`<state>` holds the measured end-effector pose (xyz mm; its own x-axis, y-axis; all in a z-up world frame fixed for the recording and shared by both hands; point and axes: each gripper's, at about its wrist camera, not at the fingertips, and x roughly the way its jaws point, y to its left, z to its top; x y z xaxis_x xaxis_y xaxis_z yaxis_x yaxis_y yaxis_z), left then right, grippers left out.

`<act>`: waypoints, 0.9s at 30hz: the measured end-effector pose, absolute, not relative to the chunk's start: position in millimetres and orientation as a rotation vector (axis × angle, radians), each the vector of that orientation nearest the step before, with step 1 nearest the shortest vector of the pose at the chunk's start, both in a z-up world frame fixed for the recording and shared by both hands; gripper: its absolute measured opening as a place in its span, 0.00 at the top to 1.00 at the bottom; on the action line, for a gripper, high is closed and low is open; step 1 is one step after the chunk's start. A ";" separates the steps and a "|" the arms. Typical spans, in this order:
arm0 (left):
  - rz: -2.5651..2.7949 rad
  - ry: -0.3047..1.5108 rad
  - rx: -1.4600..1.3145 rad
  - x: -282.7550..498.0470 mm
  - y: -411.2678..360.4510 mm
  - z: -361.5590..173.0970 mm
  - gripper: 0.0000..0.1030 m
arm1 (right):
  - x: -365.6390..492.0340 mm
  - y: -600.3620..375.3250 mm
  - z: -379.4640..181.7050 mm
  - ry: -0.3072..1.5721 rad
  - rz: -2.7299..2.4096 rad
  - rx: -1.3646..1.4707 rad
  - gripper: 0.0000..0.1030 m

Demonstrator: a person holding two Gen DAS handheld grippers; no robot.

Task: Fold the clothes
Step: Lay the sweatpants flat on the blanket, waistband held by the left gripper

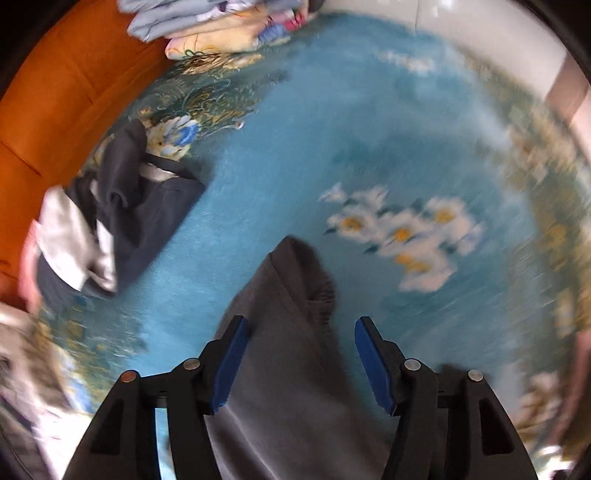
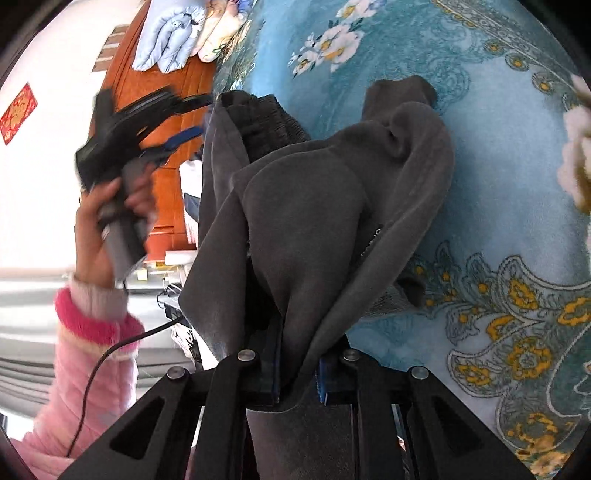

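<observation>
Grey fleece garment (image 2: 332, 206) bunched and draped over the right gripper (image 2: 299, 384), its jaws clamped together on a fold of the cloth; rest trails onto the blue floral blanket (image 2: 498, 192). Left gripper (image 1: 299, 362) points down, jaws apart, grey cloth between them but not pinched. Dark garment with white stripes (image 1: 122, 221) lies near the blanket's edge by the orange wooden headboard (image 1: 66, 110).

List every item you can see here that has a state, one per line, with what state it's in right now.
Left claw: open, grey cloth between its blue pads but not pressed.
Right claw: shut on the grey garment.
Grey garment: bunched, partly lifted, not folded.
Dark and white clothes: crumpled in a heap on the blue floral blanket.
Pastel bedding: folded and stacked by the wooden headboard.
</observation>
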<state>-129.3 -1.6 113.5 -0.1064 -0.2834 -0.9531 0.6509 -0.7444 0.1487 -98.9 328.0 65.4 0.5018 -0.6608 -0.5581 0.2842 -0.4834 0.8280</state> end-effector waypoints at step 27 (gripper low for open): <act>-2.515 1.222 0.582 -67.9 -44.6 353.9 0.91 | -283.4 348.1 232.8 -0.590 -1.588 1.158 0.87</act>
<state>-67.9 -44.6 353.9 -0.8780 -0.0775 -0.4723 0.4192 -0.6006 -0.6808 -283.4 348.1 232.8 0.0033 -0.9234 -0.3838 0.4490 -0.3416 0.8257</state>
